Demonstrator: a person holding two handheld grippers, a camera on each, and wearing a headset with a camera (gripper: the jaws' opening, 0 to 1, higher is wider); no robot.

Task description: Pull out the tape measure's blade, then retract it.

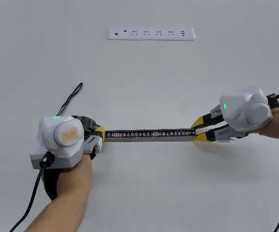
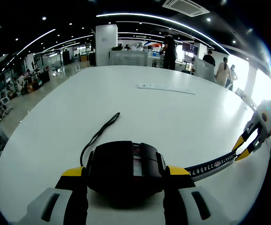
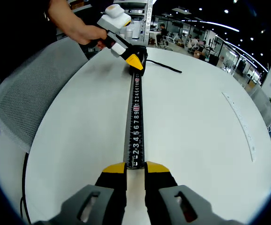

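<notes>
The black tape measure case [image 2: 124, 168] sits on the white table, clamped between the yellow-tipped fingers of my left gripper [image 2: 126, 174], which shows at the left of the head view [image 1: 97, 136]. Its black blade [image 1: 149, 134] with white numerals runs out level to the right. My right gripper [image 1: 201, 130] is shut on the blade's end. In the right gripper view the blade [image 3: 136, 122] stretches straight away from my right gripper [image 3: 135, 167] to the case [image 3: 139, 63] held by the other gripper. A black wrist strap [image 1: 71, 98] trails from the case.
A white power strip [image 1: 151, 33] lies flat at the far middle of the table. Cables hang from both grippers near the table's front edge. A grey mesh chair [image 3: 27, 98] stands beside the table, and people stand in the office behind.
</notes>
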